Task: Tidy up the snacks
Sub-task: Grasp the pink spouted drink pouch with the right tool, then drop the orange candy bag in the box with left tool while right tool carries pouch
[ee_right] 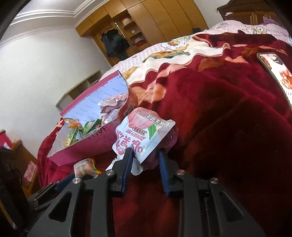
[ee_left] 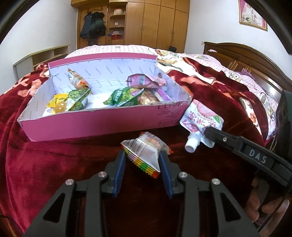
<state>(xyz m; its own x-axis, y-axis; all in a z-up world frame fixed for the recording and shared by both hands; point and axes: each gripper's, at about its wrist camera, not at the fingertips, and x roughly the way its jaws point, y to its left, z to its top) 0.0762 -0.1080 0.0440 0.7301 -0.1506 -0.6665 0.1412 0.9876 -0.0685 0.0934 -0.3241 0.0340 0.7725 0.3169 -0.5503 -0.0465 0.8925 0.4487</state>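
Tool on your left [ee_left: 143, 157] pinches the rainbow-edged packet [ee_left: 146, 155]; your right tool [ee_right: 144, 155] clamps the spouted pouch [ee_right: 144, 134]. Both hang over the bed. From your left tool, the pink box [ee_left: 102, 125] sits close at twelve o'clock.

A dark red blanket [ee_left: 60, 156] with pale flower shapes is covering the near part of the bed. Beyond the blanket, a pink checked sheet [ee_left: 116, 48] with cartoon figures is spreading toward the far wall. A phone [ee_right: 275, 73] is lying on the blanket's right part, its screen glowing. Behind the bed a tall wooden wardrobe [ee_left: 157, 23] is standing, with dark jackets [ee_left: 93, 24] hanging at its left. A framed picture [ee_left: 252, 13] is hanging on the wall right of the wardrobe.
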